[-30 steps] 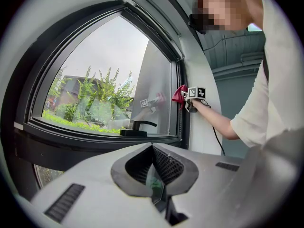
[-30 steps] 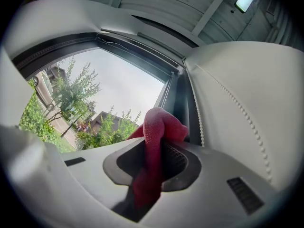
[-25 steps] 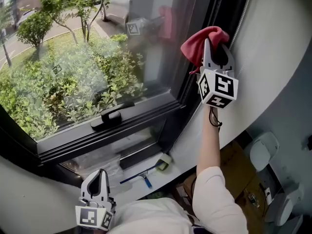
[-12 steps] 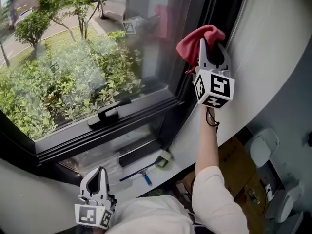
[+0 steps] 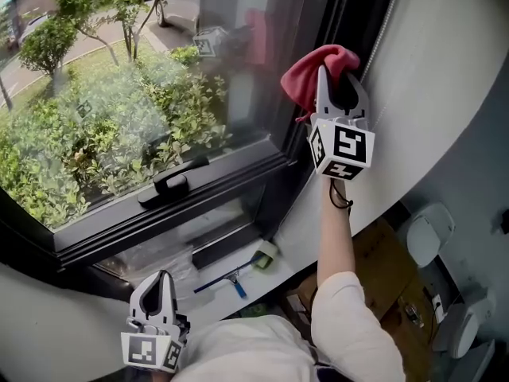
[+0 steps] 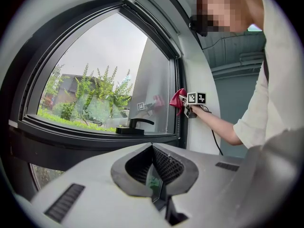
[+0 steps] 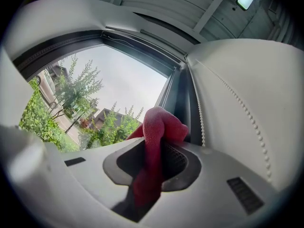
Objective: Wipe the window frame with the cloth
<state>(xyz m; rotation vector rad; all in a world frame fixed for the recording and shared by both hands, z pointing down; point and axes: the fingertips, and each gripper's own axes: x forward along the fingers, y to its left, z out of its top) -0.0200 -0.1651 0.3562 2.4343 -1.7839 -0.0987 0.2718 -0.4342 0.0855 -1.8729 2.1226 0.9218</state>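
Head view puts the right gripper [image 5: 338, 86] at 1 o'clock, its jaws clamped on the red cloth [image 5: 306, 70], which presses against the dark window frame [image 5: 354, 10]. The left gripper [image 5: 159, 289] hangs at 7 o'clock, jaws together on nothing

The head view looks steeply down from above, close onto the lower right corner of the window frame [image 5: 238, 188]. The left gripper view sits low and farther back, facing the whole window. The right gripper view looks up along the frame's right edge from very near. All three views share the cloth [image 5: 306, 70] and that edge.
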